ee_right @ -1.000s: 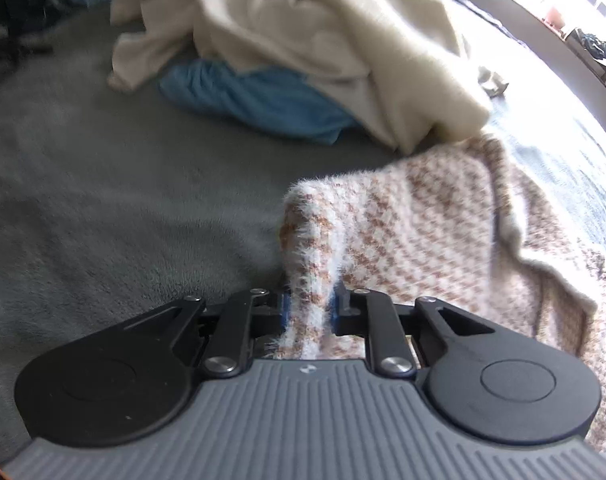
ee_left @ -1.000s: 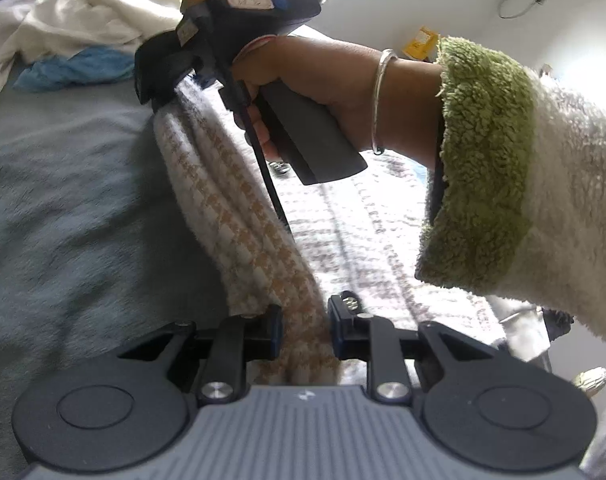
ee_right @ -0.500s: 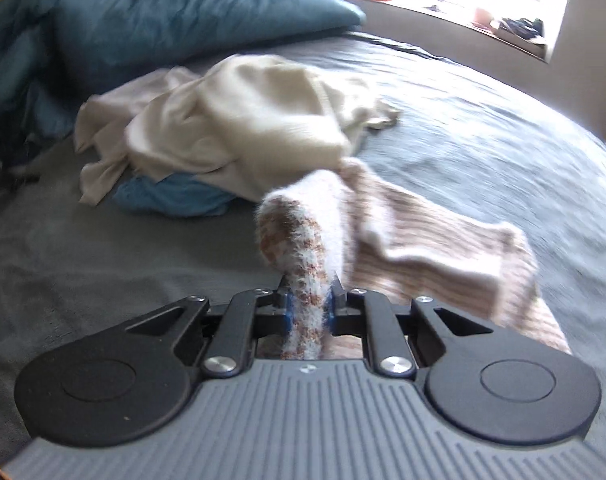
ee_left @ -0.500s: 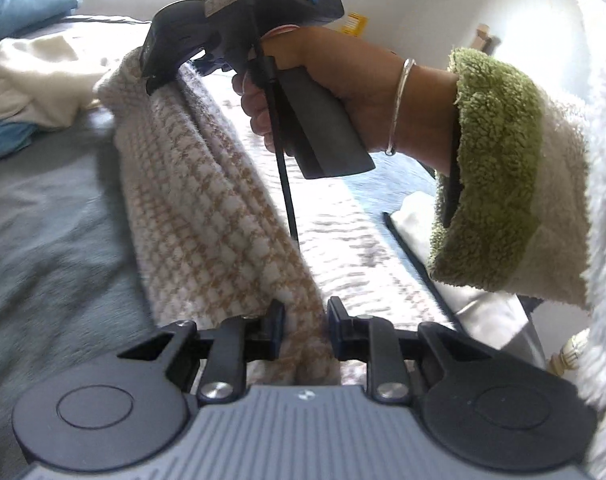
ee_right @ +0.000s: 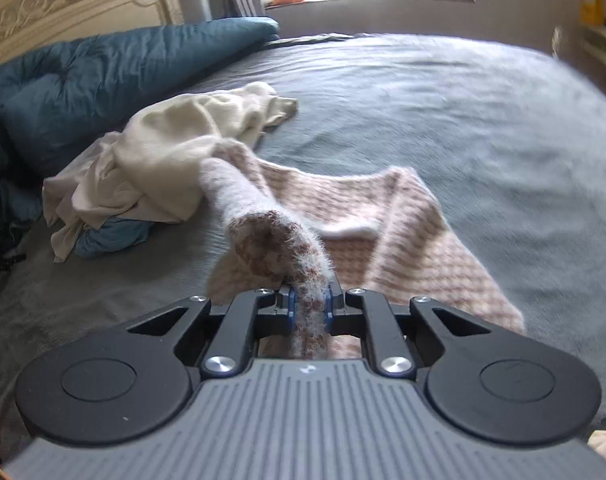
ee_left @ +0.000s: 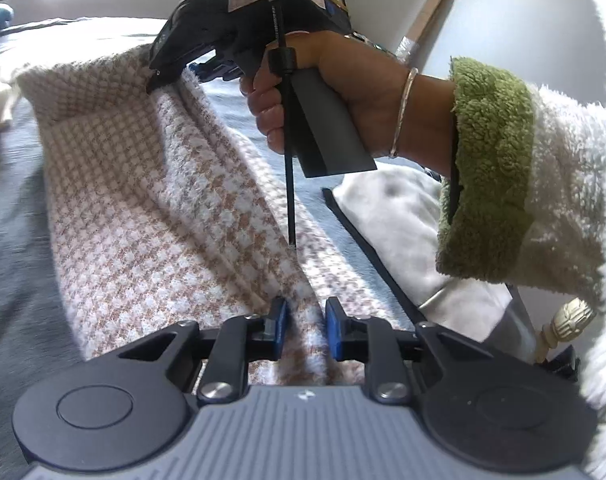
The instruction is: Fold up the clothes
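With the knit clamped by both the left gripper and the right gripper, a fuzzy edge could be lost if pulled unevenly.

Left gripper sat low in the left wrist view, pointed forward and down, blue pads pinched on a ridge of the checked knit. Right gripper low centre in its own view, jaws nearly together, clamped on a bunched fold of the same knit. Seen again in the upper middle of the left wrist view, carried by the right hand wrapped round the grey handle, wrist level, fingers curled at the front. Bangle on that wrist, fleece cuff with green lining at the right of the frame.
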### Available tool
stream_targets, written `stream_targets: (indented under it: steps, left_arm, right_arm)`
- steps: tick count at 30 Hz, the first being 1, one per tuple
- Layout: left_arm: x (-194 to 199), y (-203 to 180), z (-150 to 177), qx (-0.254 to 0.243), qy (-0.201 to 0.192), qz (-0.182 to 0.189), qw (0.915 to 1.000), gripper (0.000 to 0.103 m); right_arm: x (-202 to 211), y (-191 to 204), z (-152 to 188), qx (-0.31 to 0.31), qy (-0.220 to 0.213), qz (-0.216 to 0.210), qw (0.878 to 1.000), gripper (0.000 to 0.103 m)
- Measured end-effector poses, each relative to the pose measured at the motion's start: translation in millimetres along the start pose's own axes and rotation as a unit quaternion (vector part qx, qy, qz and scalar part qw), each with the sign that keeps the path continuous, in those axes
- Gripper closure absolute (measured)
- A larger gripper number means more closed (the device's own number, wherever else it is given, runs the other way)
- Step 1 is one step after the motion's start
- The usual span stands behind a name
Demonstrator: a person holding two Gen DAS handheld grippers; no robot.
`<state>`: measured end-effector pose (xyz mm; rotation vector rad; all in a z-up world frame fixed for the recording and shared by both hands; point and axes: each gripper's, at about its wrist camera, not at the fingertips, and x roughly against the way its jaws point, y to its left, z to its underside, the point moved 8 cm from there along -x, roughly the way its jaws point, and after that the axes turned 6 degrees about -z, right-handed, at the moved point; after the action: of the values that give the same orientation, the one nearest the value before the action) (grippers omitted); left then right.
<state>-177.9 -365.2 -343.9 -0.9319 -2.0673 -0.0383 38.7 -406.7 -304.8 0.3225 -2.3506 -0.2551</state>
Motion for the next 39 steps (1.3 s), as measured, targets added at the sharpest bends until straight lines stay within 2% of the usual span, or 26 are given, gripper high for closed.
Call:
stream_targets:
  steps: [10, 22, 24, 28, 33, 35, 39]
  left_arm:
    - [-56, -24, -9, -0.012, 0.032, 0.021, 0.9992, 0.083]
    - [-101, -13, -25, -0.01, 0.053, 0.029, 0.9981, 0.083]
    - [-95, -29, -31, -0.008, 0.061, 0.033, 0.9975, 0.082]
    - [-94, -19, -40, 0.039, 0.084, 0.046, 0.9947, 0.072]
    - [-63, 6, -76, 0.121, 0.061, 0.063, 0.9887, 0.062]
    - [-47, 9, -80, 0.133, 0.052, 0.044, 0.9888, 0.061]
    - [-63, 40, -80, 0.068, 0.063, -0.03, 0.9953, 0.064]
  right_arm:
    - [2, -83, 17, -0.047, 0.011, -0.024, 0.999, 0.092]
    - [-10, -125, 29, -0.043, 0.012, -0.042, 0.998, 0.092]
    - [-14, -132, 34, -0.038, 0.016, -0.037, 0.998, 0.092]
    - [-28, -146, 52, -0.034, 0.035, -0.033, 0.998, 0.091]
    - [-33, -151, 60, -0.027, 0.032, -0.043, 0.998, 0.09]
    - [-33, -151, 61, -0.022, 0.029, -0.043, 0.998, 0.09]
    - [-28, -154, 60, -0.049, 0.036, -0.05, 0.997, 0.086]
